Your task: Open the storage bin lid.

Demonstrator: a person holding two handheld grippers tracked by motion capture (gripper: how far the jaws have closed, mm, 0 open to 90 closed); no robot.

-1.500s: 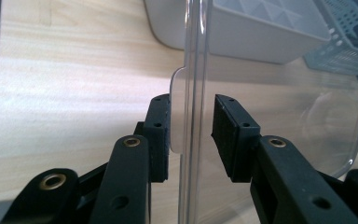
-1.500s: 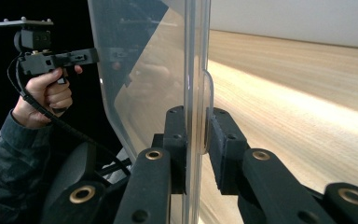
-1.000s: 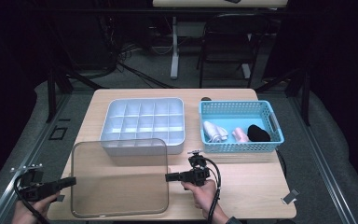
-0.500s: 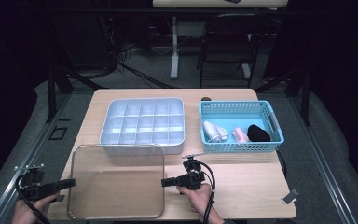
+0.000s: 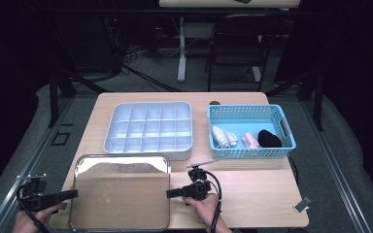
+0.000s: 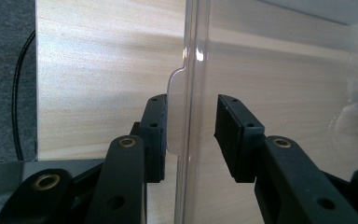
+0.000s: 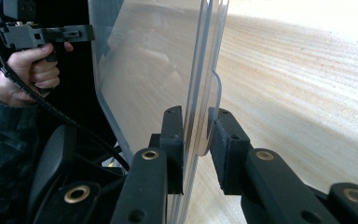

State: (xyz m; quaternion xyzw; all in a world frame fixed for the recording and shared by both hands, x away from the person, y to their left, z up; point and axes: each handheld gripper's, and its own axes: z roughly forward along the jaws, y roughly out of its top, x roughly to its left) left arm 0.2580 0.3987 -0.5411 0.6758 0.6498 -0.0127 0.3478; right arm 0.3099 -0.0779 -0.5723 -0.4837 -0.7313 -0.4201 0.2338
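The right gripper (image 7: 196,149) pinches the right rim of the clear lid (image 5: 120,194), so it can be carried flat. The left gripper (image 6: 189,137) has spread jaws around the left rim. The lid lies on the table (image 5: 252,194), near the grey tray (image 5: 148,128).

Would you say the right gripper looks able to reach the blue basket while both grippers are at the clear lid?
Probably not yet: the right gripper grips the clear lid's edge tab, and the blue basket sits farther back. Past the lid, bare table leaves the way free.
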